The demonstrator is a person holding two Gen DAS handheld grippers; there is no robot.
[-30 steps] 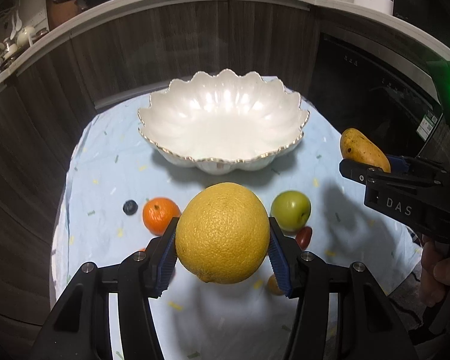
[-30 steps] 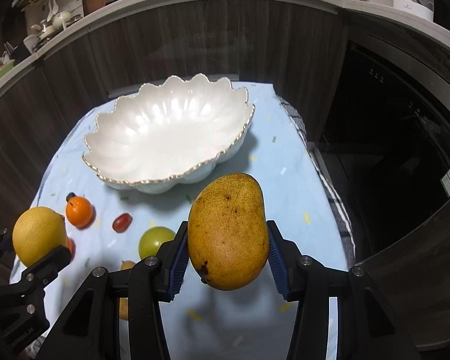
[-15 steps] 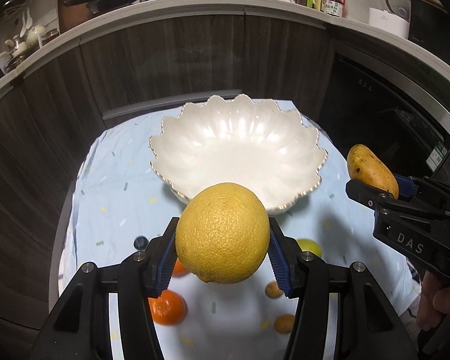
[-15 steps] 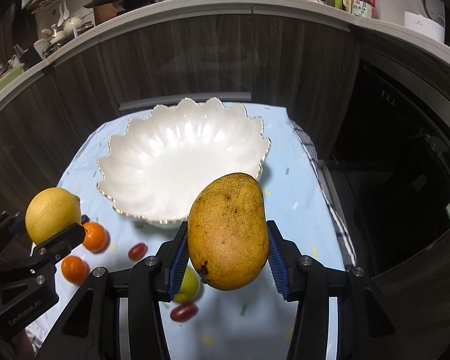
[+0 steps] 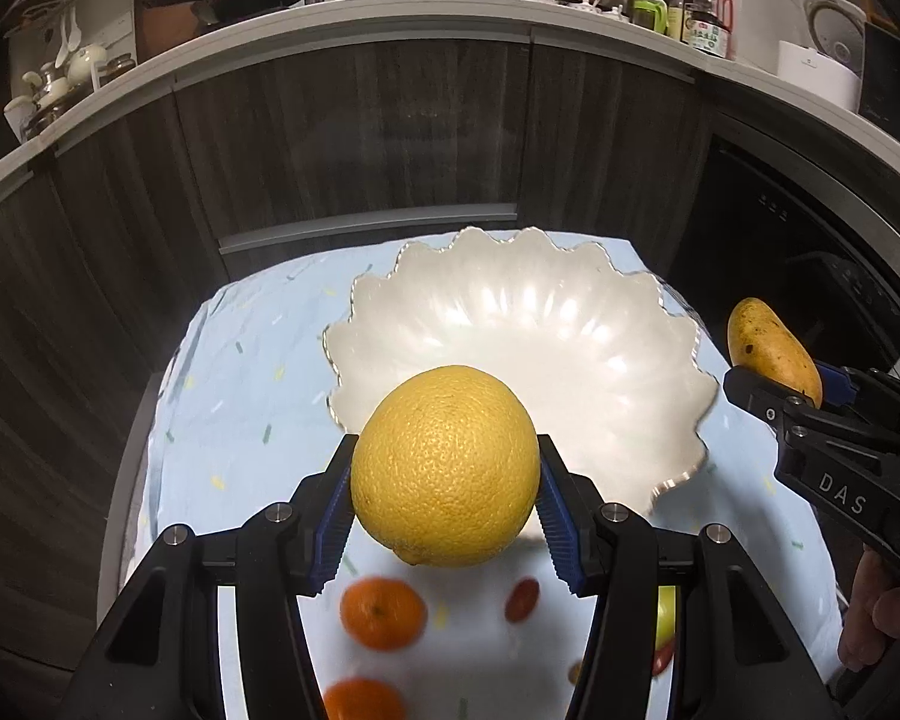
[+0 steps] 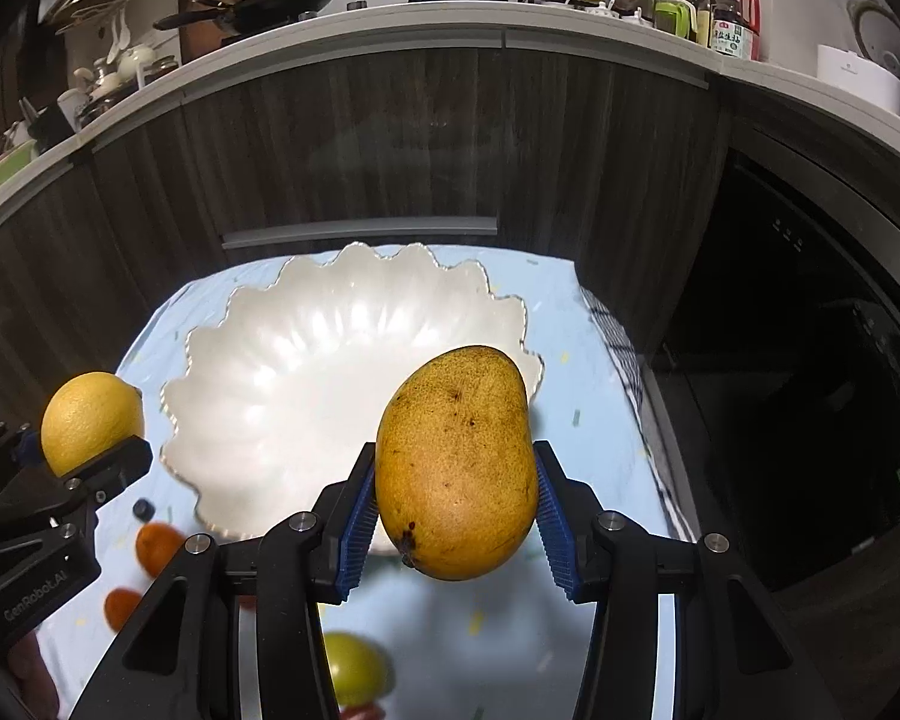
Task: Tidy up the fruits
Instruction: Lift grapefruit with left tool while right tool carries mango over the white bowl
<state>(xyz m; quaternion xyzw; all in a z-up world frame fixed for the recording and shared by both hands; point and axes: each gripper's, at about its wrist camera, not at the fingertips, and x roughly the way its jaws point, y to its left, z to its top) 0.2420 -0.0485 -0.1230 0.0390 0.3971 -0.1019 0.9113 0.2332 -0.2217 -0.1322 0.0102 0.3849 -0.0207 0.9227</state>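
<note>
The yellow citrus fruit (image 5: 445, 467) is sitting clamped between the blue ribbed pads of the left gripper (image 5: 445, 495), whose fingers (image 5: 336, 504) are pressing on both of its sides and holding it clear of the tabletop (image 5: 252, 396). The mango (image 6: 456, 462) is standing upright between the fingers (image 6: 354, 516) of the right gripper (image 6: 455, 507), which are likewise clenching it on both flanks. Directly ahead of both sets of fingers, the white scalloped bowl (image 5: 570, 336) is resting empty on the light blue cloth covering the tabletop; the citrus fruit is overlapping its near rim in the left wrist view, and the mango is overlapping its right near rim in the right wrist view. Below and behind the left fingers, two tangerines (image 5: 383, 613), a small red fruit (image 5: 522, 599) and a green fruit (image 5: 665, 618) are lying loose on the cloth, blurred. A small dark berry (image 6: 143, 507) is lying just beside the bowl. Beyond the bowl, dark wood cabinet fronts (image 6: 390, 138) are rising to a counter carrying a pan (image 6: 270, 3) and bottles (image 6: 732, 18).
</note>
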